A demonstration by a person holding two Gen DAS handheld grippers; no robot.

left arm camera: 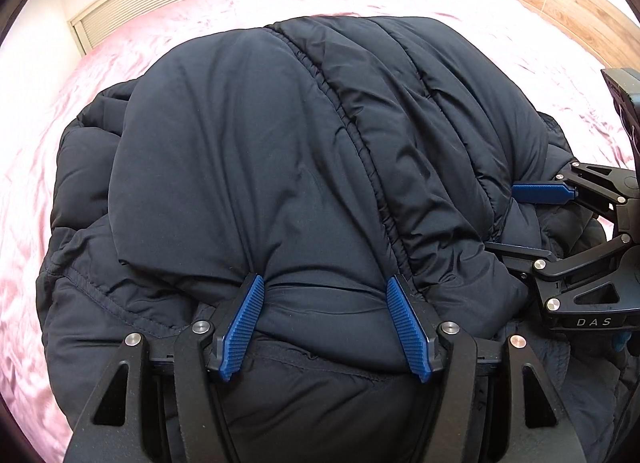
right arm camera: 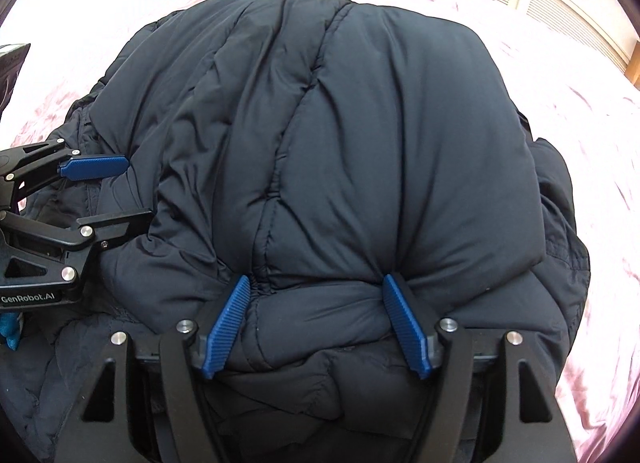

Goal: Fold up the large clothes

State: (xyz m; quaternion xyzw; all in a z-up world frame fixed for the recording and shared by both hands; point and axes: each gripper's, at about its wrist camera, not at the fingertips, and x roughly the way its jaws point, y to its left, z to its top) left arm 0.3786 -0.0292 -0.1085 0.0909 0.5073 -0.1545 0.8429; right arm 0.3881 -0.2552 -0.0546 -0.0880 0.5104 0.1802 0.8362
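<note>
Both the left hand-held gripper [left arm camera: 326,323] and right hand-held gripper [right arm camera: 316,323] clamp the puffy navy quilted jacket [left arm camera: 280,151] on the pink-sheeted bed [left arm camera: 60,83]; the springy padding may slip free and unfold.

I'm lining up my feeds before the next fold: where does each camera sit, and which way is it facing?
Left wrist: rides the left tongs, looking steeply down on the dark puffer jacket on the pink bedspread; right tongs at the right edge.
Right wrist: rides the right tongs, same downward look at the jacket; left tongs at the left edge.
Shared: jacket, bedspread, both tongs pinching its near fold.
</note>
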